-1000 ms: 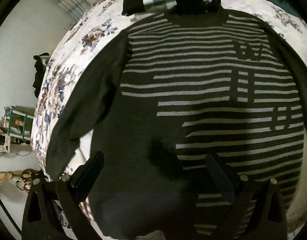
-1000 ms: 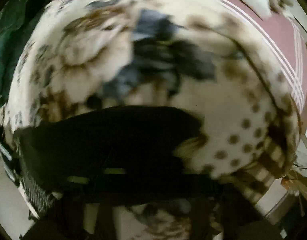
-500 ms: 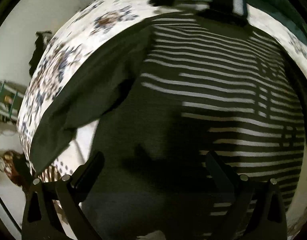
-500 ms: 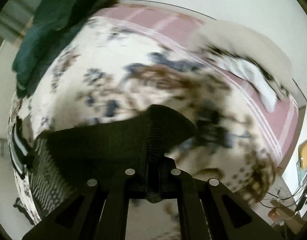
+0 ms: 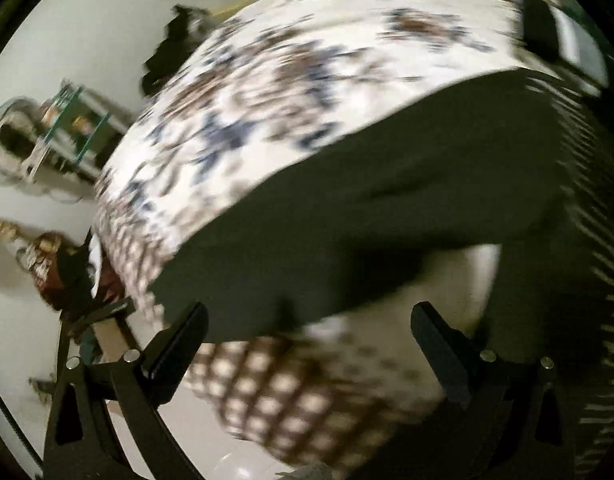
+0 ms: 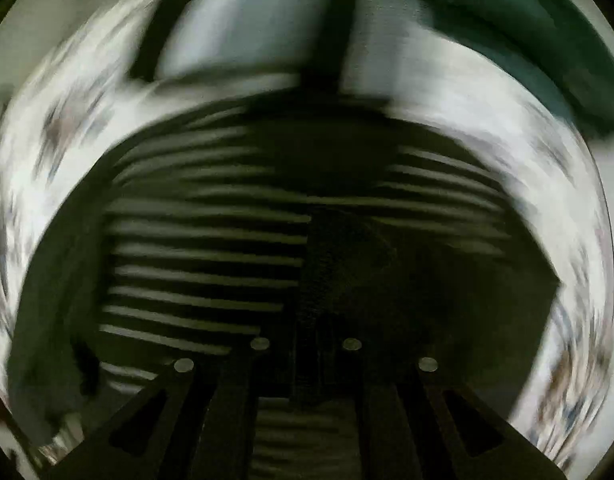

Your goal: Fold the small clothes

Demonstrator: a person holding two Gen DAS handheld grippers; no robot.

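Observation:
A dark sweater with pale stripes lies on a floral bedspread. In the left wrist view its plain dark sleeve (image 5: 387,216) stretches across the bed, with the striped body (image 5: 587,240) at the right edge. My left gripper (image 5: 307,344) is open and empty just short of the sleeve's cuff. In the blurred right wrist view my right gripper (image 6: 307,344) is shut on the dark sleeve cuff (image 6: 339,280) and holds it over the striped body (image 6: 203,248).
The floral bedspread (image 5: 267,100) hangs over the bed edge with a checked border (image 5: 291,400). A folded striped garment (image 6: 251,40) lies beyond the sweater's collar. A green cloth (image 6: 547,40) sits at the far right. Shelves and clutter (image 5: 63,128) stand on the floor at left.
My left gripper has swung left from over the sweater body to its left sleeve near the bed edge. My right gripper has carried the gripped cuff inward over the striped body.

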